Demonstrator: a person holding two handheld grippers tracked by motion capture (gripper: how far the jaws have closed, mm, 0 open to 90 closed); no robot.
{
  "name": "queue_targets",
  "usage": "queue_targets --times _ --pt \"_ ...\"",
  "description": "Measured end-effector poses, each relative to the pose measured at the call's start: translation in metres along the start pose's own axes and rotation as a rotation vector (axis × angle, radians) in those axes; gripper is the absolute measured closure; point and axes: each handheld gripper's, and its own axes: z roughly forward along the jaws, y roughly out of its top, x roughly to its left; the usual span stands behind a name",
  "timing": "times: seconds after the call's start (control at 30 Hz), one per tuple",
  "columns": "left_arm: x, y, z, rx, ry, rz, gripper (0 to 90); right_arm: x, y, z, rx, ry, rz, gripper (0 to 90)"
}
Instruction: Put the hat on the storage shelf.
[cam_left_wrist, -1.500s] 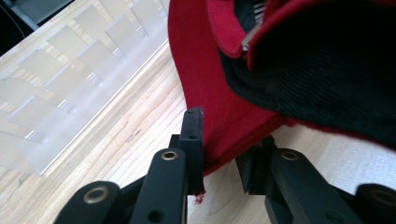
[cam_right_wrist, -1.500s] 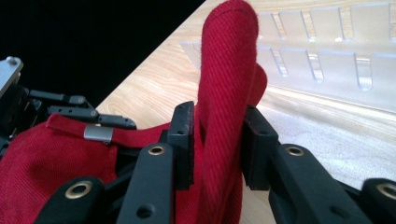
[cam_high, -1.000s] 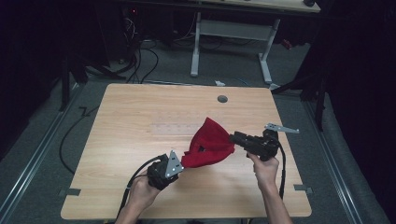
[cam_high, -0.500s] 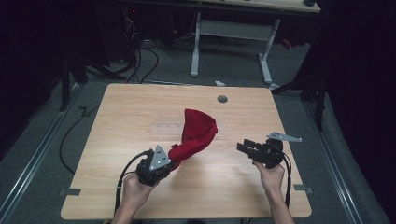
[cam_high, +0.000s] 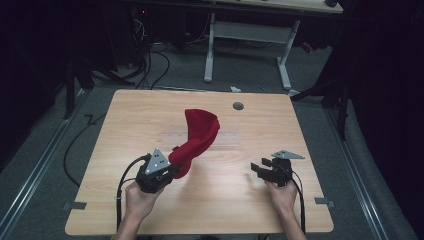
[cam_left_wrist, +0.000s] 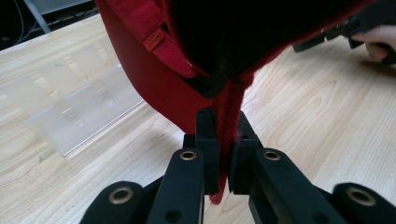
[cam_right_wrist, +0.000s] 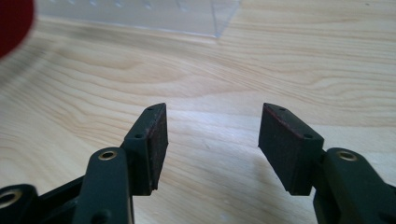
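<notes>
One gripper lets go: the soft red knitted cap (cam_high: 197, 137) now hangs from my left gripper (cam_left_wrist: 223, 154) alone, lifted above the light wooden table (cam_high: 125, 125).

A second ago both grippers held the cap between them; now my right gripper (cam_high: 260, 170) has drawn back toward the table's near right, jaws spread and empty, while the left stays clenched on the cap's hem. I judge a regrasp comes next. A clear plastic sheet (cam_left_wrist: 79, 112) lies flat beneath the cap; a small grey disc (cam_high: 238, 106) sits far off, and nothing blocks the way.
</notes>
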Motion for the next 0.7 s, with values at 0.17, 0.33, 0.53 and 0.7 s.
queue_targets --times 0.17,0.33,0.53,0.7 --pt "0.005 0.005 -0.002 -0.021 0.002 -0.025 85.5 0.002 -0.005 0.004 0.017 -0.078 -0.059 40.4" --pt "0.011 0.011 -0.004 -0.035 0.008 -0.045 85.4 0.006 -0.007 0.009 0.044 -0.124 -0.093 39.2" --pt "0.016 0.019 -0.005 -0.059 0.008 -0.068 85.4 0.006 -0.008 0.01 0.053 -0.133 -0.107 38.1" --pt "0.023 0.025 -0.007 -0.078 0.013 -0.1 85.4 0.009 -0.008 0.01 0.059 -0.139 -0.124 36.9"
